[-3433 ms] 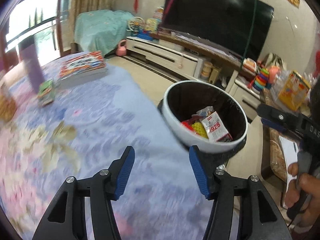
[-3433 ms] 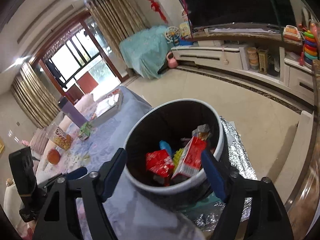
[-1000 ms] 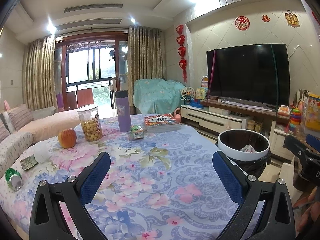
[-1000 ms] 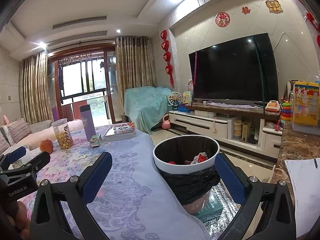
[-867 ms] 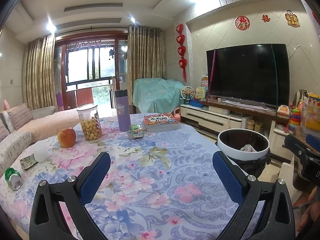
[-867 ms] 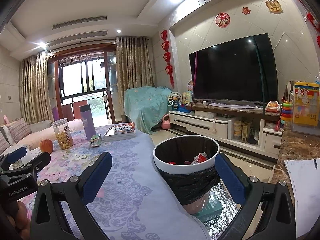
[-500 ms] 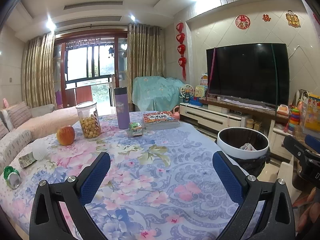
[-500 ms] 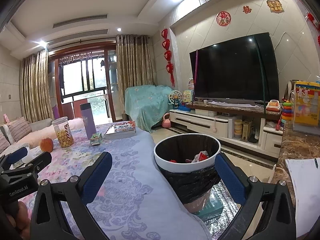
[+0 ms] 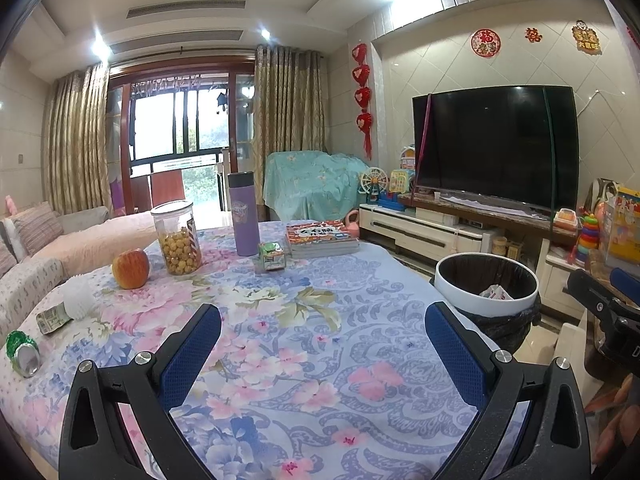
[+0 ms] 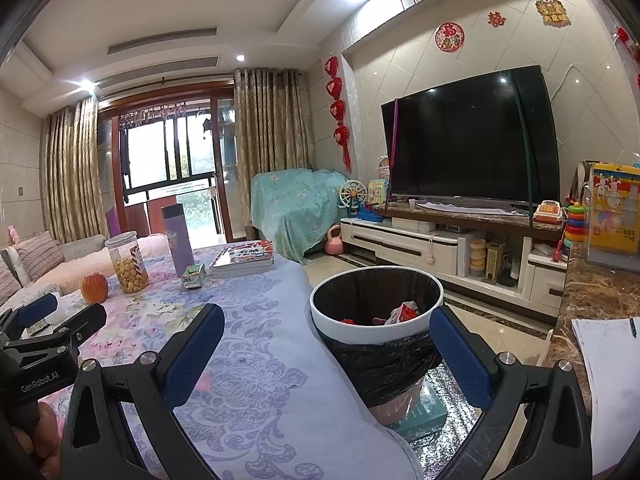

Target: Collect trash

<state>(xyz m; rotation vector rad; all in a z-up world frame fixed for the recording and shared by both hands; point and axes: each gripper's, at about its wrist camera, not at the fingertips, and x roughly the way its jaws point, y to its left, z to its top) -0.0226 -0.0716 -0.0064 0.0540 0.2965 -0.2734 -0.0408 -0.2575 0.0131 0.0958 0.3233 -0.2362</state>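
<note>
Trash bin (image 10: pixel 376 322) beside floral table (image 9: pixel 304 344), behind apple (image 9: pixel 130 263), jar (image 9: pixel 177 237).

Wide bare cloth on the worktop (image 9: pixel 320 344) across the lower middle of the frame, open passage there. Upper left is crowded: jar (image 9: pixel 178 238), purple flask (image 9: pixel 244 214), apple (image 9: pixel 131 269), carton (image 9: pixel 272 256), books (image 9: pixel 322 238). Far left edge, can (image 9: pixel 22 354) and white ball (image 9: pixel 79 302). Right, the bin (image 9: pixel 486 284) stands open-mouthed, just beside the worktop's edge.

Both grippers back from over the trash bin (image 10: pixel 377 312), now level
</note>
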